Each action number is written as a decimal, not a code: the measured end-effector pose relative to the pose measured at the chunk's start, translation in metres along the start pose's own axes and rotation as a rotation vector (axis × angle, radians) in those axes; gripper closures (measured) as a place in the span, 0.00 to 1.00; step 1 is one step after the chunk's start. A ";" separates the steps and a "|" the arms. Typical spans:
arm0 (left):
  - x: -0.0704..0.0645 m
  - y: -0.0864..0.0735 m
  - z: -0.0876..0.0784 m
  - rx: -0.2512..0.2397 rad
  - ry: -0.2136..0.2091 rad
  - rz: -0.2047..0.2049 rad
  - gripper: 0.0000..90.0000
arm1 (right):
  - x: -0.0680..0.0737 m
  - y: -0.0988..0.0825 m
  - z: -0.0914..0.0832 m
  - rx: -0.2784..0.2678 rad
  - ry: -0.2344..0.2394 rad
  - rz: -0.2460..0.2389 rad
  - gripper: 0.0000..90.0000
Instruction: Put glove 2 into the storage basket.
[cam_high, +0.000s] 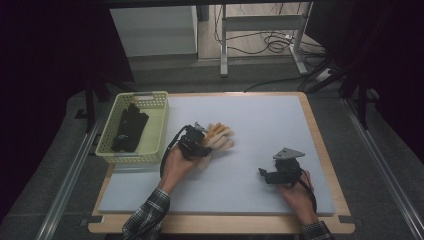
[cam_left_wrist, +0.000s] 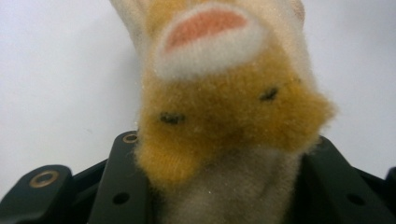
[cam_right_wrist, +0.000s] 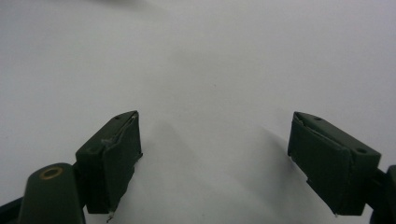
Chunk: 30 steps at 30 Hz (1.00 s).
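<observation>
In the high view, the left gripper (cam_high: 200, 141) is held by a hand reaching in from the bottom, the forearm angled up and to the right, a checked sleeve at the elbow. It is set against the near end of a plush toy (cam_high: 218, 136), orange and cream, which is seen near the middle of the white board (cam_high: 260, 115). Whether the toy rests on the board or is lifted off it cannot be told. The right gripper (cam_high: 263, 173) is held low at the board's right side, pointing left, well apart from the toy. A pale yellow basket (cam_high: 159, 120) stands at the board's left edge with dark items (cam_high: 129, 128) inside; their kind cannot be made out.

In the left gripper view, the toy (cam_left_wrist: 229, 121) is seen clamped between the two black jaws, its fur bulging over them. The toy is blurred by closeness and cut off at the top, and the jaw tips are hidden behind it.

In the right gripper view, the right gripper (cam_right_wrist: 215, 154) is shown with its jaws wide apart, nothing between them, above the bare white board (cam_right_wrist: 201, 60).
</observation>
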<state>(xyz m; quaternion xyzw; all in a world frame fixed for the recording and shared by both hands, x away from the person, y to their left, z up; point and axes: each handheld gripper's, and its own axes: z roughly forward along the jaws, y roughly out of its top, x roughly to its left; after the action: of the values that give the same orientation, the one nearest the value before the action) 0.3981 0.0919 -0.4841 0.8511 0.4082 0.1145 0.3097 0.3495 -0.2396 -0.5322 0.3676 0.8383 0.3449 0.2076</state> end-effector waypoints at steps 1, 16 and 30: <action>0.001 0.003 -0.003 0.000 0.006 0.000 0.63 | 0.000 0.000 0.000 0.000 0.000 0.000 0.19; 0.034 0.018 -0.044 -0.018 0.078 -0.048 0.62 | 0.000 0.000 0.000 -0.002 -0.002 -0.004 0.19; 0.089 0.013 -0.090 -0.056 0.193 -0.155 0.62 | 0.000 0.000 0.000 -0.004 -0.002 -0.005 0.19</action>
<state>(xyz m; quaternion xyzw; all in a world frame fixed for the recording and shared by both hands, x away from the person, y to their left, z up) 0.4223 0.1932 -0.4107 0.7929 0.4975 0.1828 0.3006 0.3496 -0.2395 -0.5324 0.3655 0.8383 0.3460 0.2098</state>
